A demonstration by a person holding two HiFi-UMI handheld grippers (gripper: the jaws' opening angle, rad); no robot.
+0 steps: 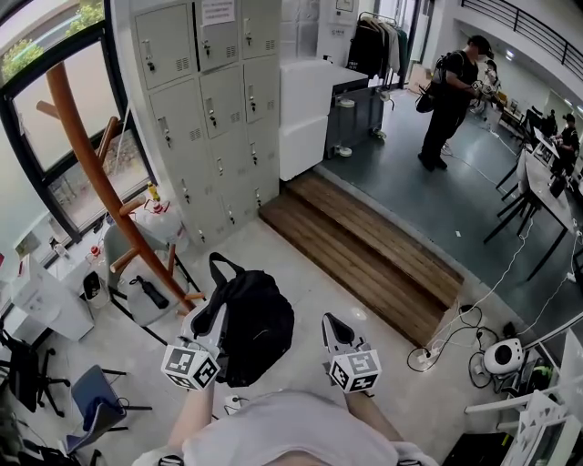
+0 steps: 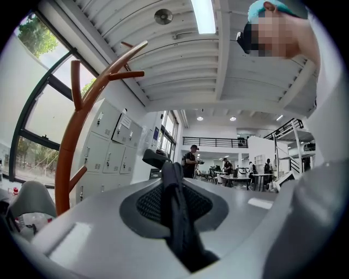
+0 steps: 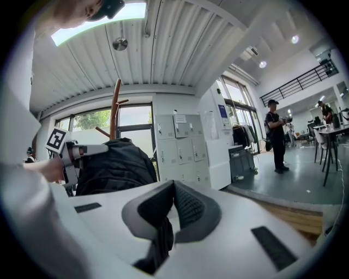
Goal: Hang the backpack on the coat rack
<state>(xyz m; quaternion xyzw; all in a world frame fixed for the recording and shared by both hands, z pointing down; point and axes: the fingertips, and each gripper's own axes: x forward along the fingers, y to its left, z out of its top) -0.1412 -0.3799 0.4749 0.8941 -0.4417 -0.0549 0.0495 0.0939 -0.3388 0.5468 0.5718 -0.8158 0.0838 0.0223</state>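
1 strap (image 2: 177, 218) pinched in nearly closed jaws of left gripper (image 1: 211, 317), keeping backpack (image 1: 253, 335) off floor (image 1: 301, 264), just right of coat rack (image 1: 86, 155), top loop (image 1: 221, 267) free for peg (image 2: 126, 75). Jaws of right gripper (image 1: 335, 326) together, empty, likely spare for steadying.

Open office, grey lockers (image 1: 205, 100), desks (image 1: 557, 196)

No print is legible, even locker notices (image 1: 217, 11).

Head view: the lower end of the coat rack (image 1: 91, 164) was hidden behind the left hand-held gripper (image 1: 211, 314) and the backpack (image 1: 255, 332). Left gripper view: only the strap (image 2: 177, 218) showed. Right gripper view: the backpack masked the rack's trunk.
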